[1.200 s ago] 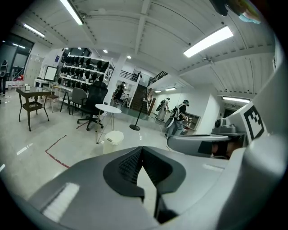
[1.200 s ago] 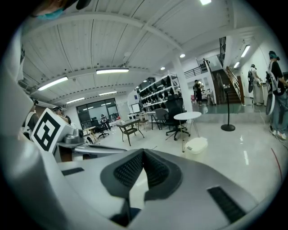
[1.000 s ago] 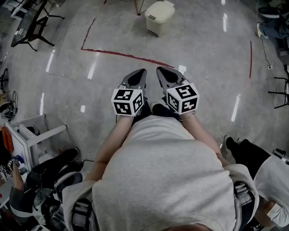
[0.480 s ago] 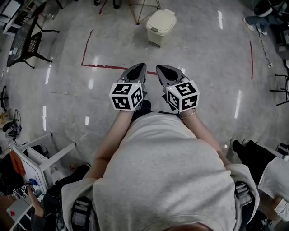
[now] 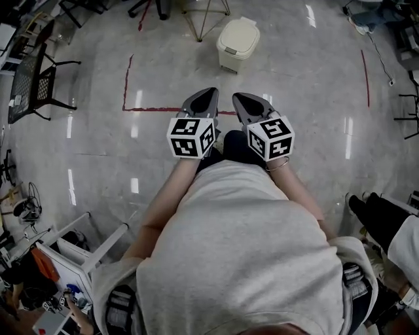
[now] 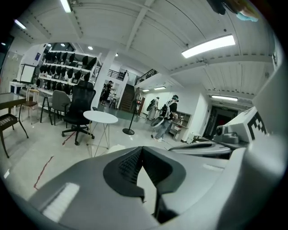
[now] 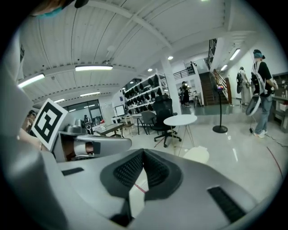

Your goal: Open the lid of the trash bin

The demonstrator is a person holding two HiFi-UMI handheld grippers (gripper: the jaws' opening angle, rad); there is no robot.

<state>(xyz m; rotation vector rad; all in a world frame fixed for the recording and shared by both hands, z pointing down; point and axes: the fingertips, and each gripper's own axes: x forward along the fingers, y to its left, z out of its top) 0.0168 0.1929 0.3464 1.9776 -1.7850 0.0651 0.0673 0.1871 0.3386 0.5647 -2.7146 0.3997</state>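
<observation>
A cream trash bin [image 5: 238, 43] with its lid down stands on the grey floor, ahead of both grippers and well apart from them. It shows as a pale shape [image 7: 196, 154] past the jaws in the right gripper view and as a sliver [image 6: 118, 147] in the left gripper view. My left gripper [image 5: 208, 93] and right gripper [image 5: 239, 98] are held side by side at waist height, pointing toward the bin. Each one's jaws meet at the tips, with nothing between them [image 6: 142, 148] [image 7: 143, 152].
Red tape lines [image 5: 128, 78] mark the floor under and left of the grippers. A round white table [image 7: 180, 120] on thin legs [image 5: 196, 19] stands just left of the bin. Also here: an office chair [image 7: 162, 114], a black chair [image 5: 33, 78], a white rack [image 5: 72, 255], a person [image 5: 386, 222].
The bin and the red tape line have slid down the head view, nearer to me. Both grippers stay shut, side by side, in the same pose.
</observation>
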